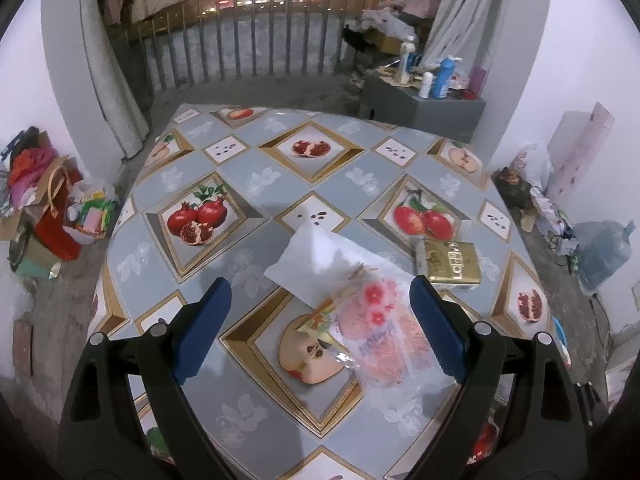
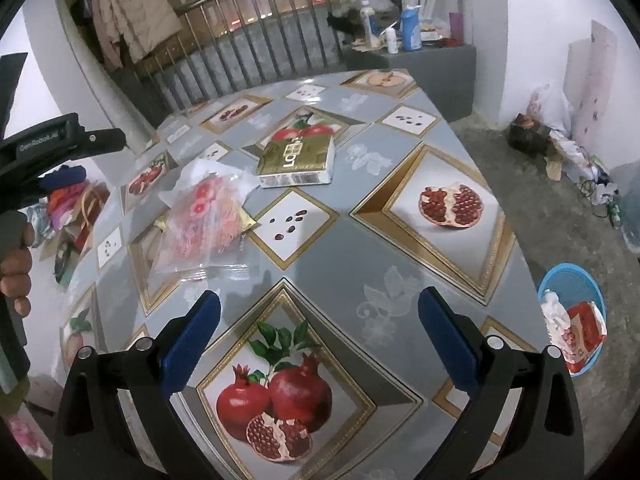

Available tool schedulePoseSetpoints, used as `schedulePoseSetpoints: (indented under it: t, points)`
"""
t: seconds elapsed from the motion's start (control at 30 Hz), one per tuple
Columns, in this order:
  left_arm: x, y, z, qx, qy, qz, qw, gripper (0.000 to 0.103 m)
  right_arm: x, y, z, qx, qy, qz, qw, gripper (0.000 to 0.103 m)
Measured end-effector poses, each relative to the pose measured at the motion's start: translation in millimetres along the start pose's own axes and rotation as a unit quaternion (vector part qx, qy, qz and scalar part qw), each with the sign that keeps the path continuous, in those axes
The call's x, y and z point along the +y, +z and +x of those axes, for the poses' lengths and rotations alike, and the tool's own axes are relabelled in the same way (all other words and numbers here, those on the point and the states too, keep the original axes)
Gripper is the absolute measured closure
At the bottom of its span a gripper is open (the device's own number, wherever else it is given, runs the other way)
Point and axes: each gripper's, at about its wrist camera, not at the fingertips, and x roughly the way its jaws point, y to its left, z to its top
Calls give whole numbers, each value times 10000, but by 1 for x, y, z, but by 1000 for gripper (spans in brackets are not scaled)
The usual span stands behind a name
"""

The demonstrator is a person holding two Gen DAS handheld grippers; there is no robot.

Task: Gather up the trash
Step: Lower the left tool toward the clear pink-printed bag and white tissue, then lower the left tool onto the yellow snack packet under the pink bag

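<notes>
Hovering over the bench [image 1: 168,200], the left claw [image 1: 320,324] has its blue fingers spread wide, with nothing between them. Framed in that gap lies a clear plastic wrapper with pink printing [image 1: 380,344], flat on the fruit-patterned cloth; a white tissue [image 1: 316,260] lies just beyond it and touches or overlaps its far edge, and a gold packet [image 1: 450,266] sits just beside both. The right claw [image 2: 320,344] is likewise spread and empty, held above a bare stretch of the bench, well apart from the three pieces. On the floor to the right stands a blue basket [image 2: 576,280] that already holds a red wrapper and some white scraps, so the collecting seems partly done, with three pieces left.

The step in hand looks like the approach to the pink wrapper. The next move likely calls for lowering the left claw until its tips reach the film, then pinching an edge or crease, since thin flat plastic may slip or drag the tissue along.
</notes>
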Motion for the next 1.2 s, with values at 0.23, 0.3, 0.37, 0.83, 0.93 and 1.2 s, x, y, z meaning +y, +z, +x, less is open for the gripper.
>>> schedulePoseSetpoints:
  t: [0.23, 0.3, 0.37, 0.83, 0.93, 1.2]
  points:
    - [3, 1, 8, 117, 78, -157, 9998, 17, 5, -2, 8, 113, 41, -173, 9998, 7]
    - [3, 1, 10, 134, 117, -166, 9997, 17, 6, -2, 9, 125, 41, -233, 9996, 7]
    - [3, 0, 11, 148, 153, -167, 9996, 17, 9, -3, 10, 128, 54, -289, 9995, 7]
    - [7, 0, 14, 182, 223, -221, 9993, 17, 18, -4, 10, 92, 82, -491, 9987, 7]
    - [8, -1, 14, 179, 224, -225, 9993, 17, 19, -4, 10, 94, 80, -495, 9987, 7]
    - [9, -1, 14, 191, 218, -257, 9992, 17, 20, -6, 10, 117, 74, -513, 9986, 7]
